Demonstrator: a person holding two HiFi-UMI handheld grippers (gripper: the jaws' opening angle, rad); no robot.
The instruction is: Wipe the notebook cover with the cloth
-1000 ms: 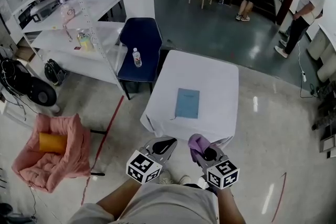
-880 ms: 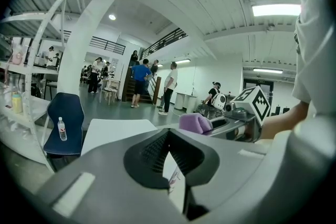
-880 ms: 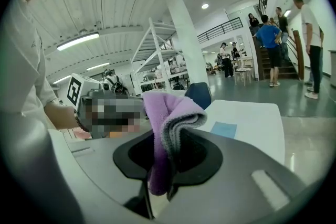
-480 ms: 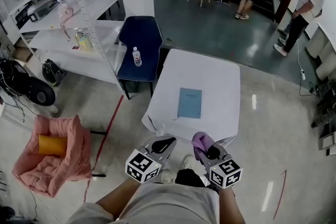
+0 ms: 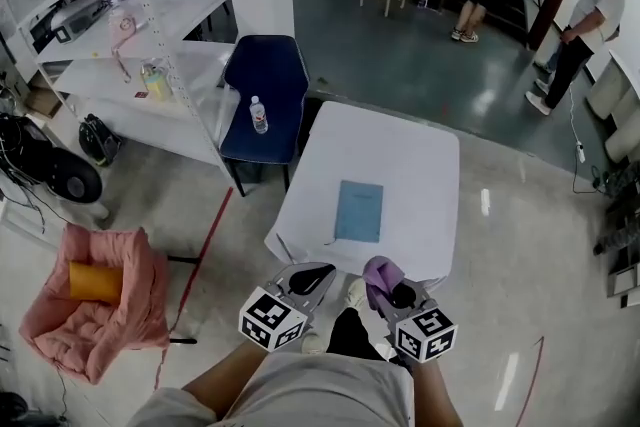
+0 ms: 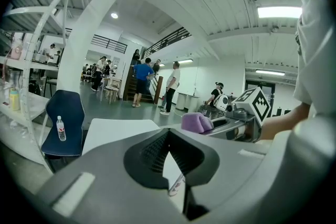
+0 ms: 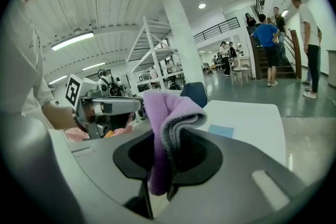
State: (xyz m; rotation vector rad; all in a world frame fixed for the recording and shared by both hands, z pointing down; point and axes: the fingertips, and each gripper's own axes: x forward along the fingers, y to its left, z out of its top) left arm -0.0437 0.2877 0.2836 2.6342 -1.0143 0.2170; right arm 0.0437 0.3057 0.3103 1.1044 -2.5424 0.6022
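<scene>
White counter point(image 5: 400, 150) carries blue notebook point(image 5: 358, 211) at its middle. Off counter's near edge, right tool point(image 5: 383, 285) pinches purple cloth point(image 5: 377, 270). Left tool point(image 5: 316, 273) beside it, jaws pressed together, empty.

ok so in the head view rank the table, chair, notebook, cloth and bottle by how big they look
1. table
2. chair
3. notebook
4. cloth: looks only a little smaller than the notebook, and it is nearer the camera, so this pair is unsure
5. bottle
</scene>
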